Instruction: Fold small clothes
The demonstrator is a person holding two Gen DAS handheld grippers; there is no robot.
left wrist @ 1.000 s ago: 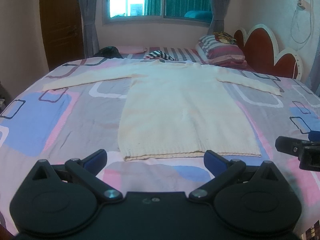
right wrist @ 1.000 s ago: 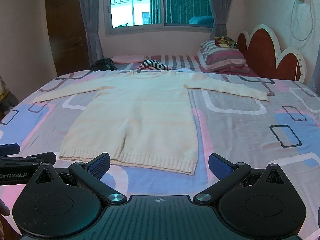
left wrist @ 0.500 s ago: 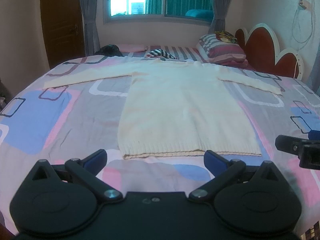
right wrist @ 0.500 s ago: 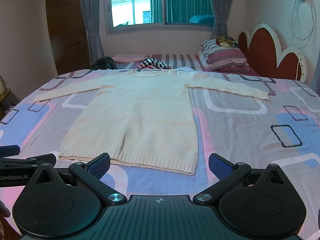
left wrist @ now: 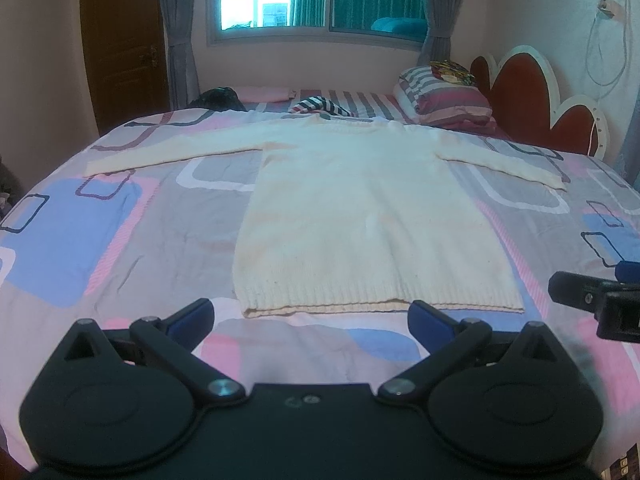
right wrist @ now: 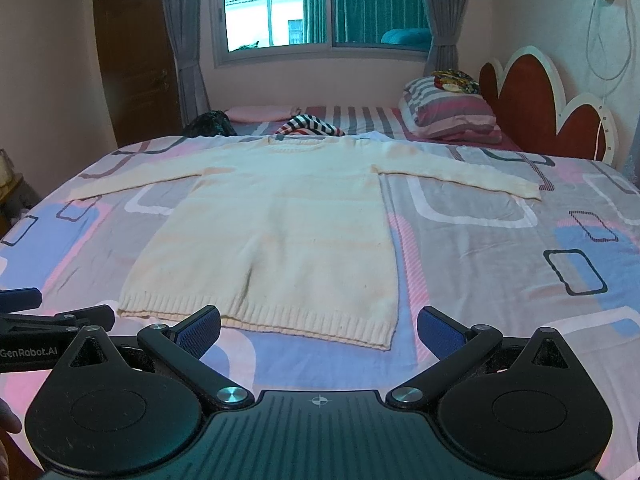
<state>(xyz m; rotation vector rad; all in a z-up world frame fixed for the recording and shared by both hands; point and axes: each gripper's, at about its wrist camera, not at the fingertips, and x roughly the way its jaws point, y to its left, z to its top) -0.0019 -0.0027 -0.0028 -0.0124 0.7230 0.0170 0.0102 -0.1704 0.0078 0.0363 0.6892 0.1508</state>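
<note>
The cream-white knitted long-sleeved sweater [left wrist: 372,216] lies flat on the bed with the pink, grey and blue patterned cover [left wrist: 132,240]. Its ribbed hem is toward the cameras, its neck toward the far side, and both sleeves are stretched out sideways. The knit looks soft and a little thick, with only few wrinkles, so I think it will drape and slide easily when it is lifted.

The main risk, in my judgement, is a bad grasp at the hem. If a tool takes only the top layer, the sweater will open and the fold will be uneven. If it goes too deep, it may pinch the bed cover together with the knit and pull it up. The long sleeves may also drag and twist if the body is folded first.

The left tool [left wrist: 310,316] is spread wide, just before the hem and holding nothing. The right tool [right wrist: 318,328] is also spread and empty, near the right corner of the hem. Behind the sweater are a striped garment [right wrist: 314,125] and a striped pillow [right wrist: 450,110].
</note>
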